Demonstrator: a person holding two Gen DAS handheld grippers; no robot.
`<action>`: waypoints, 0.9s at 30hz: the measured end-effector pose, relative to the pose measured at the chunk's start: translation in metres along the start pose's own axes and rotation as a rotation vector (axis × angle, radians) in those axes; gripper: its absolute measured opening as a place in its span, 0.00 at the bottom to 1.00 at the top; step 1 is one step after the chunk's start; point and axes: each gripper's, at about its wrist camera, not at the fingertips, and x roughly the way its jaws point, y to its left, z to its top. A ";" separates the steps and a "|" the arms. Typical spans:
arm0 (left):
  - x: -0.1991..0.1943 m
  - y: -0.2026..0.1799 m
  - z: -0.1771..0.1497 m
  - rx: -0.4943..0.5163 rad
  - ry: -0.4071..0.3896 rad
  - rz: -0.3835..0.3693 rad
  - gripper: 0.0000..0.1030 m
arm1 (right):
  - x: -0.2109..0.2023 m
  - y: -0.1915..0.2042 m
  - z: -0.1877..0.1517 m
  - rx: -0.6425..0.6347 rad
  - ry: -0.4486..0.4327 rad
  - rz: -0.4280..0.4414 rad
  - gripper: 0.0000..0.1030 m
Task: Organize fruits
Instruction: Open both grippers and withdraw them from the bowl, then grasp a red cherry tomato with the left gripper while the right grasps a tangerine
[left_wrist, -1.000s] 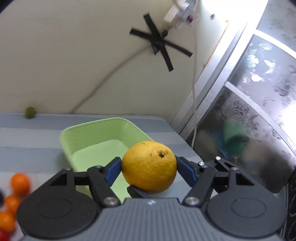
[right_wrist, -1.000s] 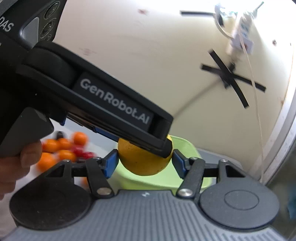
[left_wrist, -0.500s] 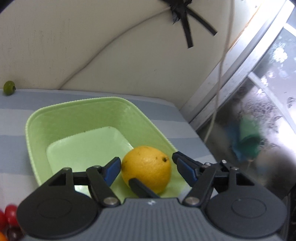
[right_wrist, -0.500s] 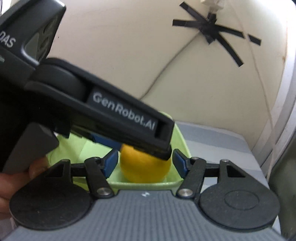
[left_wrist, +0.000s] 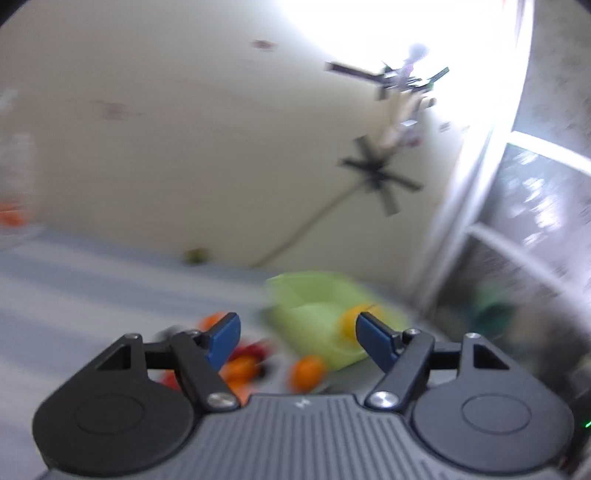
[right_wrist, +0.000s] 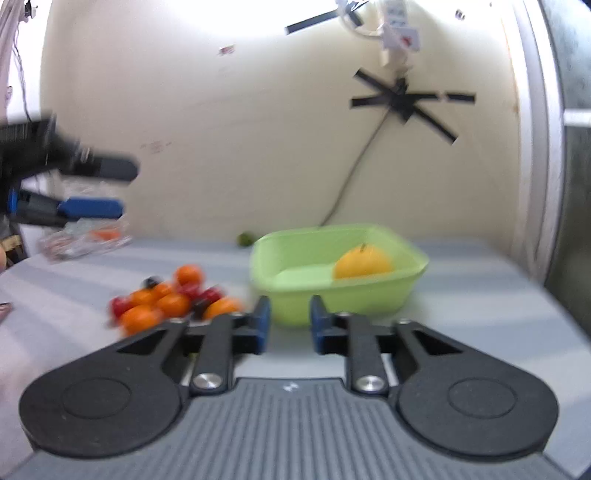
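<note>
A big yellow-orange citrus fruit (right_wrist: 362, 263) lies in the light green tub (right_wrist: 295, 295) on the striped table; it also shows, blurred, in the left wrist view (left_wrist: 352, 320) inside the tub (left_wrist: 314, 314). A pile of small orange and red fruits (right_wrist: 170, 301) lies left of the tub and appears in the left wrist view (left_wrist: 243, 365). My left gripper (left_wrist: 297, 339) is open and empty, raised above the table; it shows at the far left of the right wrist view (right_wrist: 92, 192). My right gripper (right_wrist: 290, 325) is open a little and empty, in front of the tub.
A small green fruit (right_wrist: 246, 239) sits by the wall behind the tub. A clear plastic bag with something orange (right_wrist: 85, 240) lies at the back left. A window frame (right_wrist: 535, 147) and a cable taped to the wall (right_wrist: 402, 98) are on the right.
My left gripper has let go of the big citrus into the tub, opened wide, and pulled back up and to the left. My right gripper has backed away and its jaws have narrowed.
</note>
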 end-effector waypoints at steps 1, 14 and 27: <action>-0.006 0.006 -0.011 0.014 0.007 0.044 0.69 | -0.005 0.010 -0.007 0.015 0.010 0.018 0.21; -0.012 0.016 -0.084 0.153 0.064 0.221 0.62 | -0.010 0.082 -0.037 -0.009 0.069 0.048 0.21; -0.022 0.022 -0.083 0.114 0.002 0.241 0.61 | -0.003 0.088 -0.045 -0.005 0.065 -0.050 0.21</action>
